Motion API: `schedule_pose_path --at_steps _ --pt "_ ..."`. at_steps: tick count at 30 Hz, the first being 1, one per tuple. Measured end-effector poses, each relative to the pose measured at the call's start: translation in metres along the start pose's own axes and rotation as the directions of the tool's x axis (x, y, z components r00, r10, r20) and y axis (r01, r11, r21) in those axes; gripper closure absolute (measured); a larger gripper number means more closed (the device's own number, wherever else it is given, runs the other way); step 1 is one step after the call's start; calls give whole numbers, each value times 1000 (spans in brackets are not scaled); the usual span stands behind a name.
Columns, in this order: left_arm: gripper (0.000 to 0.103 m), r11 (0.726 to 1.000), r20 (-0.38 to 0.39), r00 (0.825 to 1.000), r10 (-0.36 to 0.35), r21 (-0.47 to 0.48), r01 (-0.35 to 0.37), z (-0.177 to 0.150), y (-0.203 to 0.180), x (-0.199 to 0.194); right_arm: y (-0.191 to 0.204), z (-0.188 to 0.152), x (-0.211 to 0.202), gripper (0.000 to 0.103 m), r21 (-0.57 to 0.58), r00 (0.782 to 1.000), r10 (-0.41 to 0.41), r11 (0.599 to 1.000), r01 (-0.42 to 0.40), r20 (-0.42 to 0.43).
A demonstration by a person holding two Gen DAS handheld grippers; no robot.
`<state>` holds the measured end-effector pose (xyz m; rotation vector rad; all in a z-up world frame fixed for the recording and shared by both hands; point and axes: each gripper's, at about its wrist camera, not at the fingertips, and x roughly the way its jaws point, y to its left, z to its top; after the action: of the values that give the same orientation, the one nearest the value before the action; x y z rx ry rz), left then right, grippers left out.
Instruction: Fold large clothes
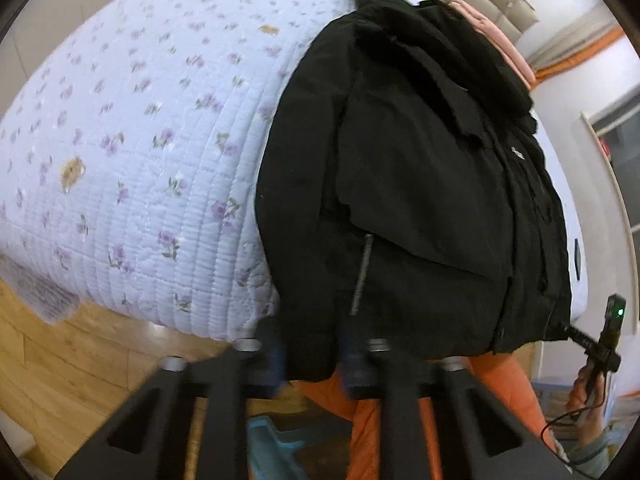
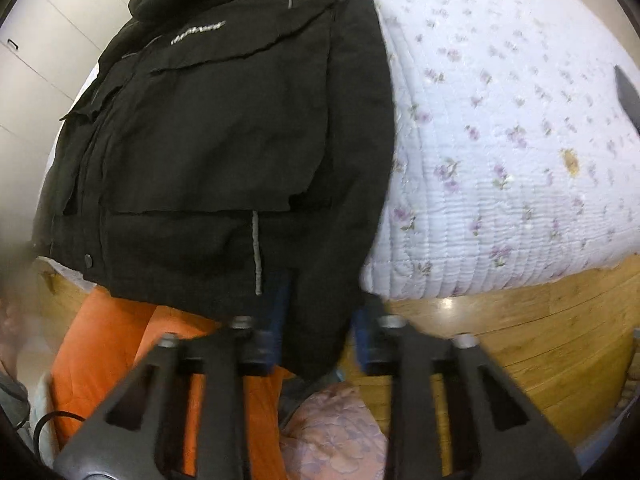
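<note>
We see our left claw (image 1: 312, 364) with its fingers apart around the jacket (image 1: 420, 184) hem. The jacket lies ahead on the quilt (image 1: 140, 152). Our right claw (image 2: 320, 344), fingers apart, also straddles the hem, quilt to its right.

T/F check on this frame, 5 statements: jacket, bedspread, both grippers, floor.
1. The black jacket lies on the bed with its hem hanging past the edge. True.
2. The bedspread is plain white. False: it is pale blue, quilted, with small purple flowers.
3. The left gripper has the jacket's hem between its fingers. True.
4. The right gripper is well clear of the jacket. False: jacket fabric hangs between its fingers.
5. The floor is grey carpet. False: it is wood.
</note>
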<state>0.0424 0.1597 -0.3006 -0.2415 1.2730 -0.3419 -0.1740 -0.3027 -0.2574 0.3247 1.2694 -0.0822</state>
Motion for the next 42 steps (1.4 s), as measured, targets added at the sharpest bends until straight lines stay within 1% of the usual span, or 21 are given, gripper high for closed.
schedule_pose_path --at_steps 3,7,10,14,17,22,24,29,30,32,34,37,42 --pt "93 998 51 998 37 52 -40 -1 -14 -14 8 -1 -11 96 -18 998 -41 999 41 38" --pt "94 992 122 991 60 101 -72 0 -32 -37 21 -2 -30 98 -44 990 -97 994 102 106" --pt "94 991 186 982 31 119 -54 9 -45 -62 30 1 -52 98 -66 978 -123 989 136 168" --pt "94 989 268 963 7 143 -47 27 -63 -94 39 8 -83 98 -83 964 -129 985 152 234" --pt "94 988 312 950 -12 148 -36 44 -71 -111 37 13 -102 98 -83 956 -133 984 160 261" --pt "94 986 347 937 -45 164 -13 71 -76 -130 32 27 -125 98 -65 948 -121 987 146 294" --pt "94 984 362 931 -52 175 -13 85 -82 -134 34 38 -132 98 -73 942 -124 985 154 313" --pt "94 979 396 918 -40 198 -43 117 -100 -137 48 71 -145 98 -94 922 -124 981 170 368" --pt "94 978 403 915 -34 201 -52 129 -104 -136 51 75 -146 98 -96 919 -125 980 173 375" --pt "94 977 414 910 -29 203 -62 143 -106 -136 54 93 -150 98 -102 906 -141 975 197 399" --pt "94 977 427 904 -13 198 -79 165 -111 -133 57 108 -150 97 -104 894 -162 969 224 419" --pt "94 980 442 897 -10 184 -80 199 -116 -129 59 139 -153 97 -98 878 -172 966 239 446" --pt "94 983 452 891 23 154 -104 256 -124 -110 57 186 -149 97 -90 863 -180 964 250 471"
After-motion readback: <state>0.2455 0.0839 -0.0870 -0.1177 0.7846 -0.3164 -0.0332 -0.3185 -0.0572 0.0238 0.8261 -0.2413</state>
